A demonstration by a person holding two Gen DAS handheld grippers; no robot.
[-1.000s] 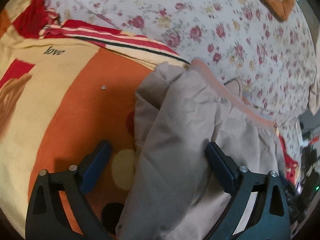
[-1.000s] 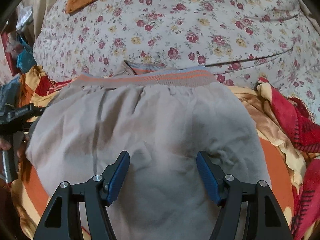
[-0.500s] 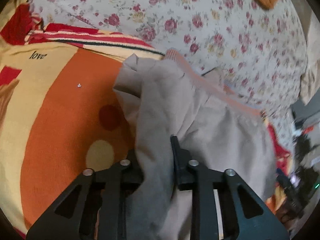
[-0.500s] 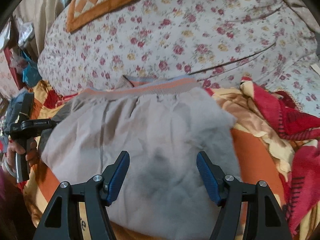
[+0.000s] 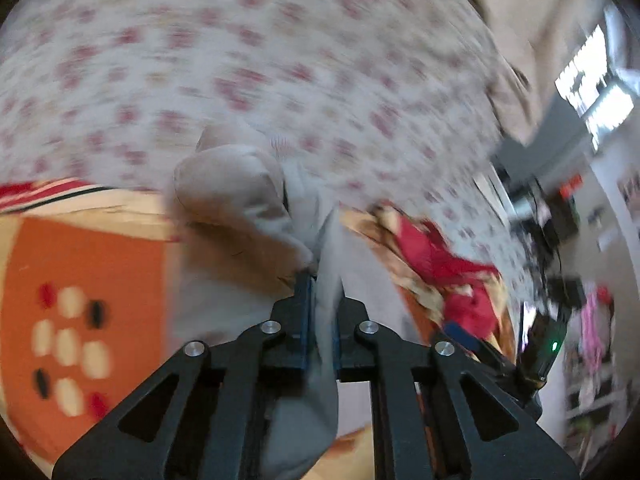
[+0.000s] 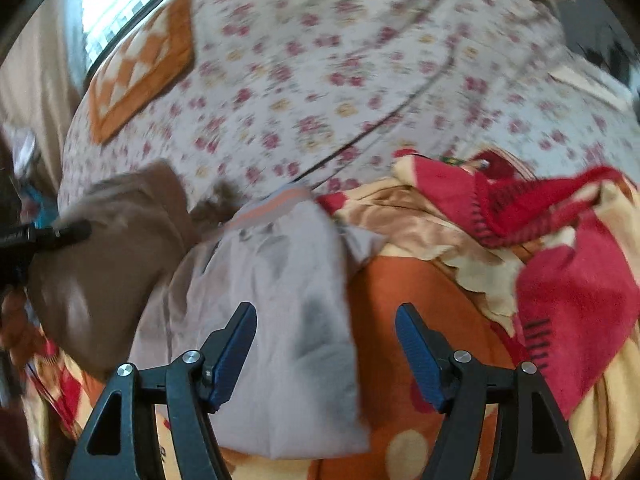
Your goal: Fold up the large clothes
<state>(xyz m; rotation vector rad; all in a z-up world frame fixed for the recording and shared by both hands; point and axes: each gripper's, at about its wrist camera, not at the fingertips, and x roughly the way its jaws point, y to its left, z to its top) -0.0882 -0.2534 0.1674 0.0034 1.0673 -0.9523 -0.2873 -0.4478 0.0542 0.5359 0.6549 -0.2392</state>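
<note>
**A:** Where does your left gripper (image 5: 320,300) stand?

**B:** Your fingers (image 5: 303,320) there are clamped on a fold of the grey-beige trousers (image 5: 240,200). The cloth runs between the pads and hangs out below them, and a bunched lump of it rises just ahead of the tips. The picture is smeared with motion, so finer detail is lost.

**A:** And your right gripper (image 6: 326,340)?

**B:** Your fingers (image 6: 234,354) on that side stand wide apart with nothing pressed between them. The left blue pad sits over the trousers (image 6: 280,300); the right one is over the orange blanket (image 6: 400,300). I cannot tell whether either touches.

**A:** Where do the trousers lie?

**B:** On the bed, spread over the orange blanket, with the orange-striped waistband (image 6: 276,208) at the far end against the floral quilt (image 6: 320,80). The left side of the garment is lifted and looks brown in shadow, where your other tool (image 6: 48,236) holds it.

**A:** What crowds you?

**B:** A crumpled red and cream blanket (image 6: 560,260) is heaped just right of the trousers. An orange-and-white chequered cloth (image 6: 140,72) lies far back on the quilt. Past the bed's edge, the left view shows cluttered furniture (image 5: 560,240), blurred.
</note>
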